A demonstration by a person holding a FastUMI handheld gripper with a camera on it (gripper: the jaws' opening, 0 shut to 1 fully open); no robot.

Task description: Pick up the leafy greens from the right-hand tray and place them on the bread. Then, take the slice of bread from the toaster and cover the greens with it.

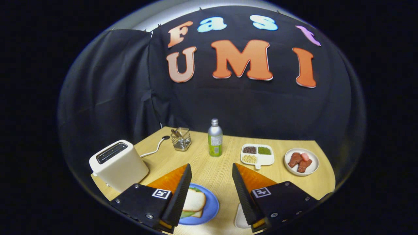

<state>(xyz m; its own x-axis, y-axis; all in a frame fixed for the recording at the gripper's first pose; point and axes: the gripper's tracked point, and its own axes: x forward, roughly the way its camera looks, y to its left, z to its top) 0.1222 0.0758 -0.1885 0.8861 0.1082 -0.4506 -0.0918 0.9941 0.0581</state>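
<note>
One wooden table point(212, 169) carries everything. White toaster point(118, 164) sits at ten o'clock of the gripper point(211, 178), whose fingers stand wide apart, holding nothing. Blue plate point(210, 207) lies between the fingers, bearing a bread slice point(195, 199) stacked over leafy greens point(186, 214) and a lower slice. Divided tray point(258, 154) sits at one o'clock.
</note>
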